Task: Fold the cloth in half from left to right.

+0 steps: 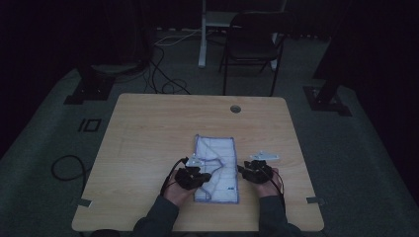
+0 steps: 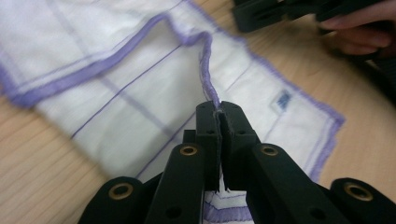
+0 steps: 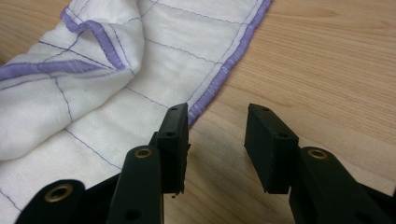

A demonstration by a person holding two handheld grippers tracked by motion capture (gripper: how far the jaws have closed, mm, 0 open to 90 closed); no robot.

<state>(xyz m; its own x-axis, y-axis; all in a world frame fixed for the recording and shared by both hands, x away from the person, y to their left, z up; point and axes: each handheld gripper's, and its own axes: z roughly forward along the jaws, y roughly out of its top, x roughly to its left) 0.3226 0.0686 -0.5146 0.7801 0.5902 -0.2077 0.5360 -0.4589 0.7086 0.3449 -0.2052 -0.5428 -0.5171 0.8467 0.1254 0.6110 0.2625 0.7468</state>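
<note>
A white cloth (image 1: 217, 150) with purple hems and thin purple lines lies folded on the wooden table (image 1: 148, 128), near the front edge. My left gripper (image 1: 206, 176) sits at the cloth's left side. In the left gripper view the left gripper (image 2: 218, 110) is shut on a raised purple hem of the cloth (image 2: 116, 70), which rises in a ridge ahead of the jaws. My right gripper (image 1: 241, 169) rests at the cloth's right edge. In the right gripper view the right gripper (image 3: 217, 122) stands open over bare wood, its left jaw just beside the hem of the cloth (image 3: 93, 98).
A round cable hole (image 1: 235, 108) sits in the table's far side. Beyond the table stand a dark chair (image 1: 252, 42) and a white post (image 1: 202, 34), with cables (image 1: 66, 168) on the grey floor. The right hand's gripper (image 2: 261, 14) shows at the top of the left gripper view.
</note>
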